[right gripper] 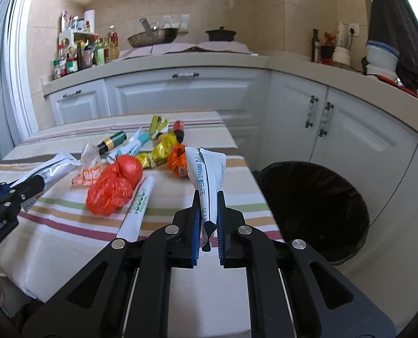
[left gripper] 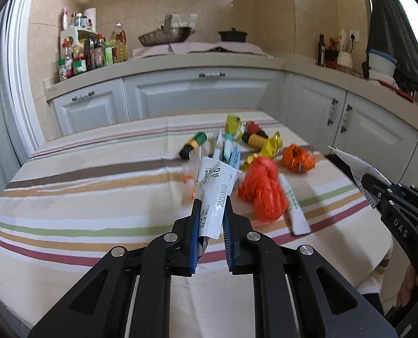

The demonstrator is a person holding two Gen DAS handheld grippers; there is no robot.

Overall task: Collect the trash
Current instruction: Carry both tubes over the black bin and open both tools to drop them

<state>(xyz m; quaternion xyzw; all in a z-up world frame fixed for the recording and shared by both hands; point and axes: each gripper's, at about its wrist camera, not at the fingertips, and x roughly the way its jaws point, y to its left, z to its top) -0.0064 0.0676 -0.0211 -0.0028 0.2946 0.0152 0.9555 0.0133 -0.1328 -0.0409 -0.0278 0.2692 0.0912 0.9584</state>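
**A wrapper in each gripper, over the striped table**

My left gripper [left gripper: 212, 205] is closed on a white wrapper [left gripper: 216, 186] with black print and a date on it. The blue pads pinch its lower part, and the rest stands up and forward over the tablecloth [left gripper: 82, 211]. My right gripper [right gripper: 210, 201] is likewise closed, on a second white wrapper [right gripper: 207, 177], a folded one with blue print. It sticks up between the pads, and its bottom end hangs below them.

The rest of the trash lies on the cloth ahead of me. An orange bag [right gripper: 113, 188] sits crumpled near the middle, with a long white sleeve [right gripper: 138, 205] just beside it on its right. Behind them are a yellow wrapper [right gripper: 163, 148], an orange foil wrapper [right gripper: 177, 160], a small orange-and-white packet [right gripper: 89, 169], a white-and-teal tube [right gripper: 130, 148] and a black-and-green bottle [right gripper: 111, 142]. A black-and-yellow bottle [left gripper: 254, 138] lies further back, near the far edge of the table.

A bin [right gripper: 313, 205] lined with a black bag stands on the floor to the right of the table, beside the white cabinets [right gripper: 349, 140]. My right gripper's wrapper is over the table edge, near the bin but not above it. The counter [left gripper: 180, 62] behind carries bottles, a wok and a pot.
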